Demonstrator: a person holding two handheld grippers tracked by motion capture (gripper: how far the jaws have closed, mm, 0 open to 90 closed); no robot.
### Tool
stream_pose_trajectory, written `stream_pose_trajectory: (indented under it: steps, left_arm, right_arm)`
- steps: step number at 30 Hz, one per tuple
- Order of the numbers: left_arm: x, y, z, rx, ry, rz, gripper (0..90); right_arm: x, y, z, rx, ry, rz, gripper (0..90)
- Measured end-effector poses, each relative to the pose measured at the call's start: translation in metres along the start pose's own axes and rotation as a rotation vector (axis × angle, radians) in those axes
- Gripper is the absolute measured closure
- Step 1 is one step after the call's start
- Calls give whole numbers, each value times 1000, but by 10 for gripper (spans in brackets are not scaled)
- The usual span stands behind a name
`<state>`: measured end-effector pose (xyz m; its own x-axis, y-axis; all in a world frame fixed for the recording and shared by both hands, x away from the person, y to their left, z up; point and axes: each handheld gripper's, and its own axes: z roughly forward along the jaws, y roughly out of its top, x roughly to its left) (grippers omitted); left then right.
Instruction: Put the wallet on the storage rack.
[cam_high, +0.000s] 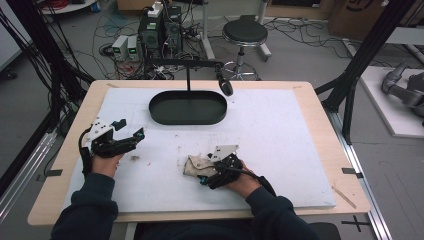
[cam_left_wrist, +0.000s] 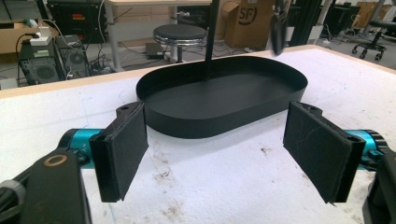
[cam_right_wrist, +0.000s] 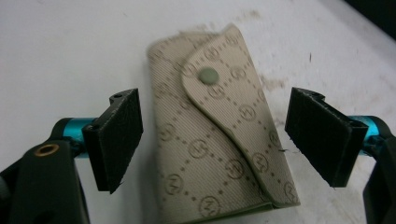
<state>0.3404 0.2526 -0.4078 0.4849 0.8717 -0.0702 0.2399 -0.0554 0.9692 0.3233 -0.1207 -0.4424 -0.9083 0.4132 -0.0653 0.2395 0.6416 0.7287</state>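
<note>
A beige patterned pouch (cam_high: 194, 165) with a snap flap lies flat on the white mat (cam_high: 280, 130), near the front middle. My right gripper (cam_high: 205, 169) hovers over it from the right. In the right gripper view the pouch (cam_right_wrist: 219, 140) lies between the two black pads (cam_right_wrist: 116, 135) of my right gripper (cam_right_wrist: 219, 144), with a gap on each side, so the gripper is open. My left gripper (cam_high: 131, 129) is held at the left of the mat, open and empty. In the left gripper view, the left gripper (cam_left_wrist: 224, 149) faces the black oval tray (cam_left_wrist: 210, 121).
The black oval tray (cam_high: 187, 121) sits at the back middle of the mat. A thin black pole (cam_high: 188, 80) rises from it and carries a crossbar with a dark hanging object (cam_high: 224, 82). Dirt marks (cam_high: 135, 158) dot the mat. A stool (cam_high: 245, 32) and computers stand beyond the table.
</note>
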Motion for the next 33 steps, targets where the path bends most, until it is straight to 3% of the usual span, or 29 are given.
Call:
stream_pose_trajectory:
  steps: [6, 8, 15, 25, 33]
  left_arm:
    - [1, 0, 0, 1, 1, -3, 218]
    - [1, 0, 0, 2, 0, -2, 218]
    - [0, 0, 0, 1, 0, -4, 218]
    - [2, 0, 0, 1, 13, -5, 218]
    - [3, 0, 0, 0, 14, -4, 218]
  right_arm:
    - [-3, -4, 5, 51, 11, -7, 201]
    - [-4, -4, 5, 50, 38, -18, 264]
    - [3, -3, 0, 49, 12, 25, 386]
    - [-10, 3, -5, 0, -18, 110, 451]
    - [-25, 18, -18, -64, -83, 151, 457]
